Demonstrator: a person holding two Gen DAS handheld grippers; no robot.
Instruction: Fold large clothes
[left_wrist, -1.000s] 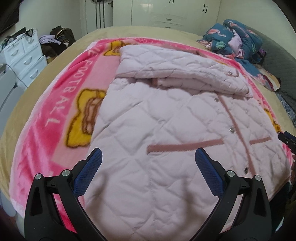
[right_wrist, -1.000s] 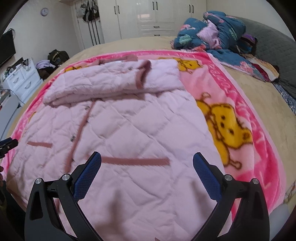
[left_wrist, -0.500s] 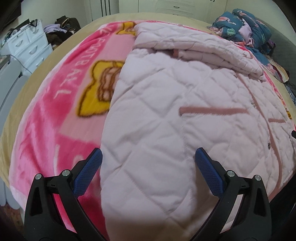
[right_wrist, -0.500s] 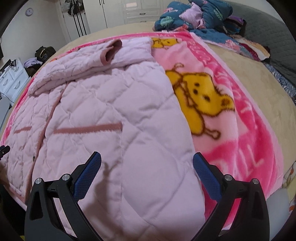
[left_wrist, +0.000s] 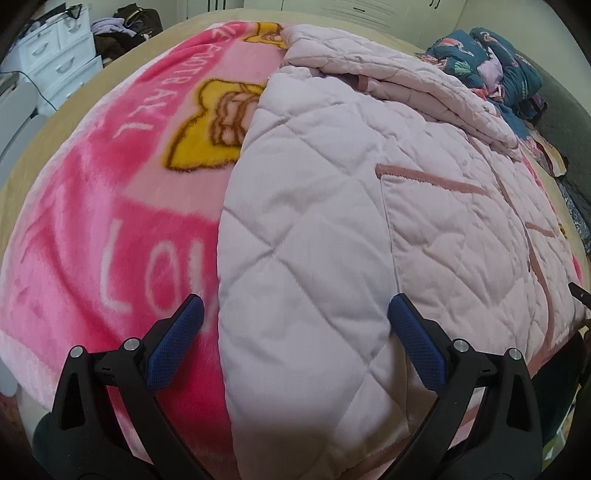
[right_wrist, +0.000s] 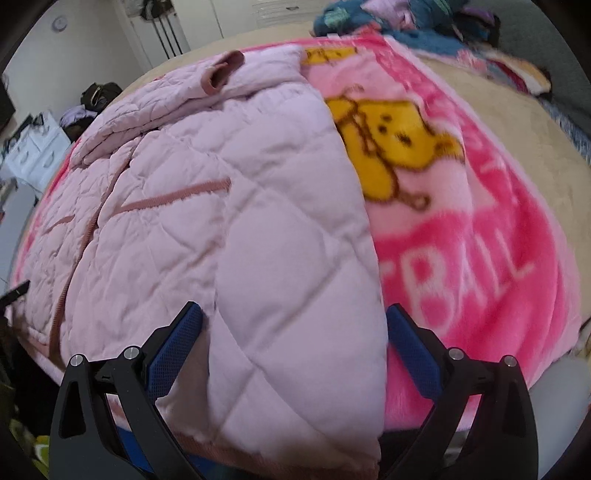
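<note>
A pale pink quilted jacket (left_wrist: 369, 192) lies flat on a bright pink cartoon blanket (left_wrist: 110, 192), its sleeves folded across the far end (left_wrist: 399, 77). My left gripper (left_wrist: 295, 314) is open low over the jacket's near left hem corner, its blue pads (left_wrist: 177, 332) straddling the side edge. In the right wrist view the same jacket (right_wrist: 221, 229) fills the left half, and my right gripper (right_wrist: 293, 321) is open over the near right hem corner, with the edge next to its right pad (right_wrist: 410, 343). Neither gripper holds cloth.
The blanket (right_wrist: 461, 240) covers a beige bed (left_wrist: 66, 103). A heap of blue patterned clothes (left_wrist: 491, 62) sits at the far right corner. White drawers (left_wrist: 55, 59) and a dark bag (left_wrist: 125, 22) stand left of the bed, wardrobes behind.
Both grippers have dropped lower and moved outward toward the jacket's near hem corners, left to the left edge, right to the right edge. Both stayed open.
</note>
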